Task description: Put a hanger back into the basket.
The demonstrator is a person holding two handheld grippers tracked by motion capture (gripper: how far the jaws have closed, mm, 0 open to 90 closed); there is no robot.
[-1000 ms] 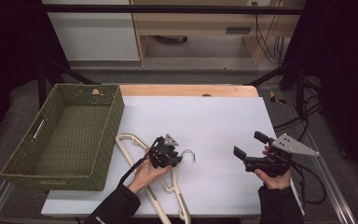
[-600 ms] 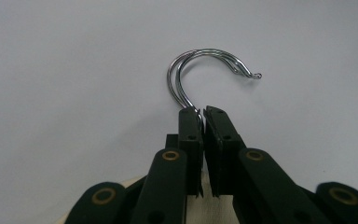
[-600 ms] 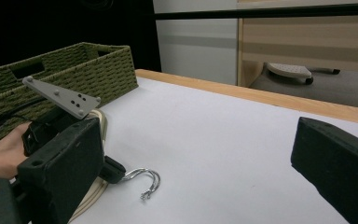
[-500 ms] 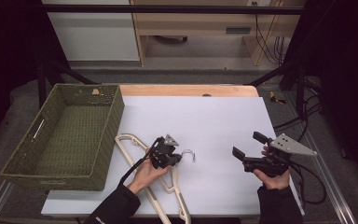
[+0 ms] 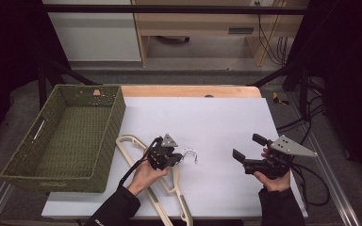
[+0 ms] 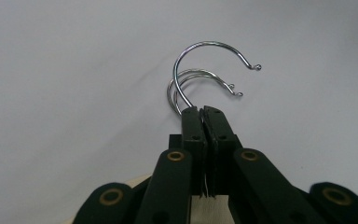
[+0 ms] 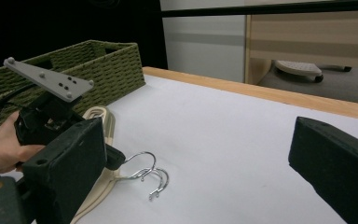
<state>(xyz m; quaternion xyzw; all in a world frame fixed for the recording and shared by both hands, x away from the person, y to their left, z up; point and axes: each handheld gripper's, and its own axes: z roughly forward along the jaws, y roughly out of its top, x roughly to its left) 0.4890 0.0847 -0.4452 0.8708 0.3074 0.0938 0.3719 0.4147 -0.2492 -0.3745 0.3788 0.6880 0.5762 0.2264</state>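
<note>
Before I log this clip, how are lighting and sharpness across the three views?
High view: white table top evenly lit, surroundings dark. Left gripper view: chrome hanger hooks sharp, with small glints; the left gripper is sharp at the tips, soft lower down. Right gripper view: the right gripper looms blurred, while the green basket is fairly clear.

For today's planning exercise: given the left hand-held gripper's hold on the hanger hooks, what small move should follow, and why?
Probably a short lift. The left hand-held gripper has just closed on a metal hook of the cream hangers, which lie flat beside the green basket.
</note>
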